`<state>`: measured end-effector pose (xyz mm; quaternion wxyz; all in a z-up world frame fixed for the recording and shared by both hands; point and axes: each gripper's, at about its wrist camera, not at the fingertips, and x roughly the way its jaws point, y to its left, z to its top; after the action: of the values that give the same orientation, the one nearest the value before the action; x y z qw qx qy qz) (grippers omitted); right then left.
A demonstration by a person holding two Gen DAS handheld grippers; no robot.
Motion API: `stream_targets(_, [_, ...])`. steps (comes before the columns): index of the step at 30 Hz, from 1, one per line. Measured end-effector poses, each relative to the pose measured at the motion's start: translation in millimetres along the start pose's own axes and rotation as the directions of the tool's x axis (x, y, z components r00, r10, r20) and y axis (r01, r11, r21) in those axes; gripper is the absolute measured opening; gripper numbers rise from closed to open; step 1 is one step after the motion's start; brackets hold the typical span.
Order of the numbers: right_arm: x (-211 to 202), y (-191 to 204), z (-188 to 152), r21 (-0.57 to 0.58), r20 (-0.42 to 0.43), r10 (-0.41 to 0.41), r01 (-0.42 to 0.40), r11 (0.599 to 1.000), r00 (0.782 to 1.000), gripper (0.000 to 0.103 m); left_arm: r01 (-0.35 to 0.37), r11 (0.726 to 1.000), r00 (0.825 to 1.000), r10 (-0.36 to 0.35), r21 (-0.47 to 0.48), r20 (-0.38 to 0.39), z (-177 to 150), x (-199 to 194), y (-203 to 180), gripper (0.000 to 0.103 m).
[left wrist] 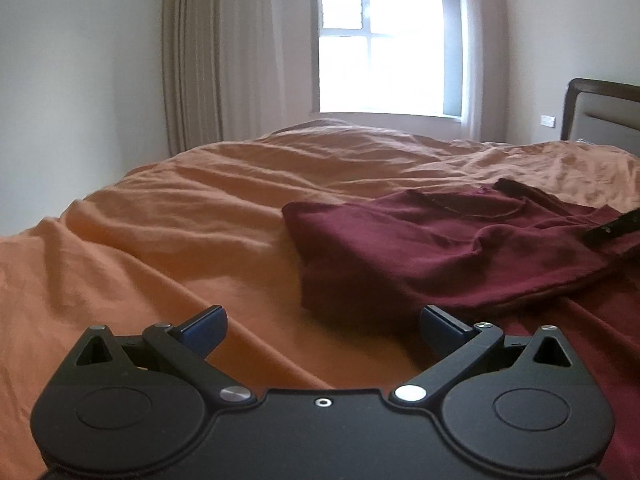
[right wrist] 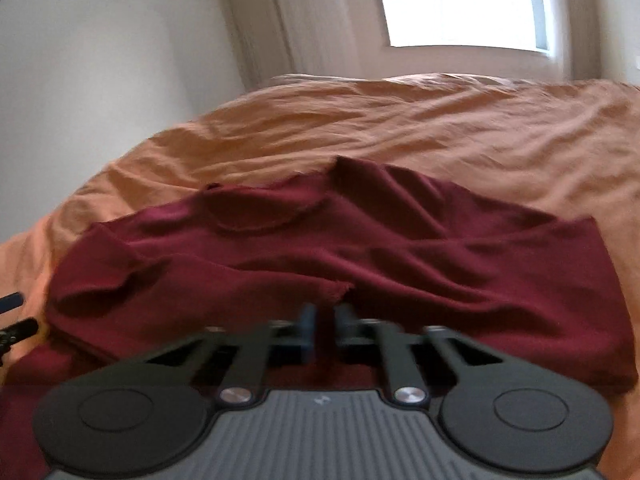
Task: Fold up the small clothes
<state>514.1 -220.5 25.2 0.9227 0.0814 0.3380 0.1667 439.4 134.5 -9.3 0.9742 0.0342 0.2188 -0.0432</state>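
The maroon garment [right wrist: 360, 248] lies partly folded on the bed, spread across the orange bedspread [left wrist: 168, 216], with its neckline toward the window and one side turned over onto the body. A frayed edge of the cloth sits just ahead of your right gripper [right wrist: 323, 320]. In the right wrist view your right fingers [right wrist: 307, 326] stand nearly together, with only a narrow gap between the blue pads; motion blur hides whether any cloth is pinched there, so you cannot tell what they hold, if anything. Your left gripper [left wrist: 322, 322] is low over the bedspread just beside the garment's near left corner, and its fingers [left wrist: 204, 326] are spread wide with nothing between them. In the left wrist view a dark finger of your right gripper enters at the right edge, against the garment. Beyond the bed you see a bright window [left wrist: 390, 46], pale curtains [left wrist: 192, 60] to its left, plain walls, and a dark-framed headboard [left wrist: 600, 112] at the far right.
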Motion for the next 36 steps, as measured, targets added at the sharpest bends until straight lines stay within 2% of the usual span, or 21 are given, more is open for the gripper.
stream_targets(2, [-13.6,7.8,11.0,0.018,0.066,0.041,-0.043,0.999,0.997,0.002,0.011,1.0,1.0,-0.012,0.012,0.014,1.5,-2.0,-3.5,0.102])
stream_targets(4, [-35.6,12.7,27.4,0.072,0.171,0.101,-0.115,0.991,0.98,0.002,0.016,0.999,0.999,-0.017,0.034,0.037,2.2,-4.6,-9.1,0.102])
stream_targets(7, [-71.3,27.3,58.2,0.095,0.33,0.16,-0.201,0.975,0.931,0.002,0.013,0.997,0.998,-0.017,0.071,0.065,4.5,-3.0,-22.1,0.102])
stream_targets(9, [-91.1,41.7,82.9,0.079,0.406,0.193,-0.244,0.966,0.893,0.002,0.021,0.995,0.998,-0.027,0.099,0.061,8.0,2.2,-34.1,0.102])
stream_targets(12, [-108.5,64.9,116.3,0.036,0.462,0.215,-0.26,0.965,0.861,0.002,0.01,0.989,0.999,-0.016,0.147,0.039,15.3,13.6,-54.1,0.102])
stream_targets(15, [-118.1,87.6,141.8,-0.014,0.483,0.222,-0.247,0.969,0.847,0.002,-0.079,0.979,0.997,0.076,0.188,0.023,25.6,28.8,-68.4,0.101])
stream_targets(18, [-121.0,101.4,151.8,-0.041,0.496,0.229,-0.241,0.97,0.838,0.002,-0.181,0.966,0.983,0.173,0.187,0.062,39.2,40.5,-70.8,0.091])
stream_targets(20, [-118.5,104.7,154.3,-0.047,0.492,0.216,-0.222,0.974,0.843,0.002,-0.243,0.961,0.969,0.236,0.13,0.068,48.3,42.8,-64.7,0.082])
stream_targets(23, [-111.9,95.8,148.8,-0.036,0.478,0.186,-0.192,0.981,0.859,0.002,-0.29,0.956,0.954,0.286,0.042,0.087,54.7,33.6,-45.7,0.077])
stream_targets(26, [-98.7,74.6,136.6,0.009,0.447,0.157,-0.18,0.984,0.881,0.002,-0.373,0.925,0.923,0.361,0.077,0.132,55.2,25.8,-30.3,0.077])
stream_targets(28, [-84.6,60.5,122.7,0.032,0.409,0.147,-0.176,0.984,0.901,0.002,-0.379,0.921,0.922,0.368,0.09,0.124,51.9,23.6,-22.0,0.077])
stream_targets(30, [-70.7,47.5,103.7,0.054,0.36,0.133,-0.163,0.985,0.923,0.002,-0.366,0.924,0.929,0.354,0.11,0.11,44.9,21.5,-17.7,0.077])
stream_targets(34, [-49.9,23.8,61.8,0.077,0.268,0.107,-0.131,0.988,0.958,0.002,-0.375,0.901,0.927,0.357,0.219,0.117,24.3,21.5,-30.6,0.077])
stream_targets(36, [-44.6,8.6,39.6,0.102,0.213,0.101,-0.125,0.987,0.972,0.002,-0.364,0.89,0.931,0.347,0.274,0.108,16.0,21.4,-38.5,0.077])
